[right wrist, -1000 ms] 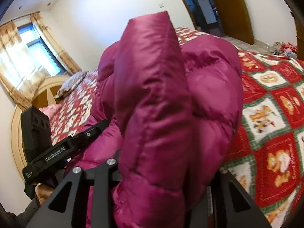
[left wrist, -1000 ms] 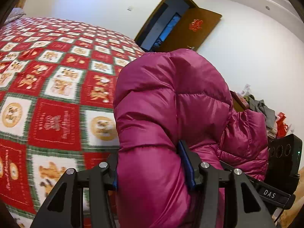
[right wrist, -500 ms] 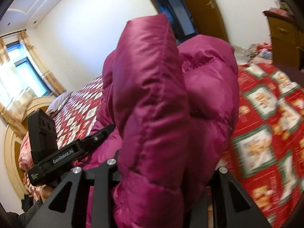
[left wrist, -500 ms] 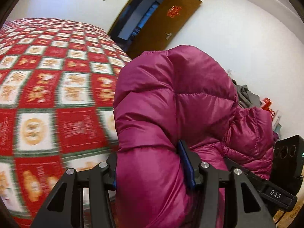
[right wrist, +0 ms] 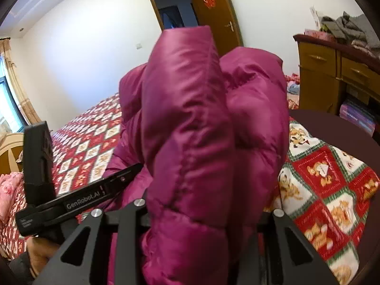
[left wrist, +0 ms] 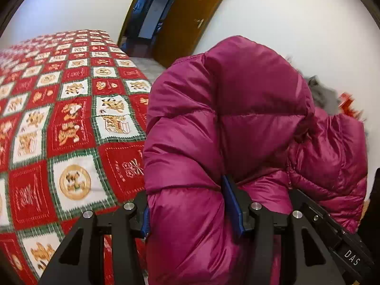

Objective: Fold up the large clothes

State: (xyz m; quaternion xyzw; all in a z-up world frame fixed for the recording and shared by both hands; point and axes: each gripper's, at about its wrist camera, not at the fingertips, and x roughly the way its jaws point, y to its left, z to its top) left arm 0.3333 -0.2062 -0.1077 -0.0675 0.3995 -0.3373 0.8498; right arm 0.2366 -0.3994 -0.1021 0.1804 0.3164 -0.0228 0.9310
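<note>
Both cameras have swung toward the doorway since a second ago, while our hold on the magenta down jacket [left wrist: 228,123] is unchanged and it remains lifted above the bed.

On the left wrist view, the red patchwork bedspread [left wrist: 71,123] fills the left side, then comes our left gripper [left wrist: 192,204], its blue-padded fingers [left wrist: 234,204] clamped on a thick quilted fold of the jacket. Further right, the right gripper's black body crosses the lower corner, with a blurred grey heap of clothes [left wrist: 323,95] behind.

On the right wrist view, the left gripper's body sits at the left edge over the bedspread [right wrist: 327,190]. Our right gripper [right wrist: 206,213] pinches another bunched fold, its fingertips buried in fabric. A brown door [right wrist: 213,11] stands open behind, and a wooden dresser [right wrist: 332,76] lies to the right.
</note>
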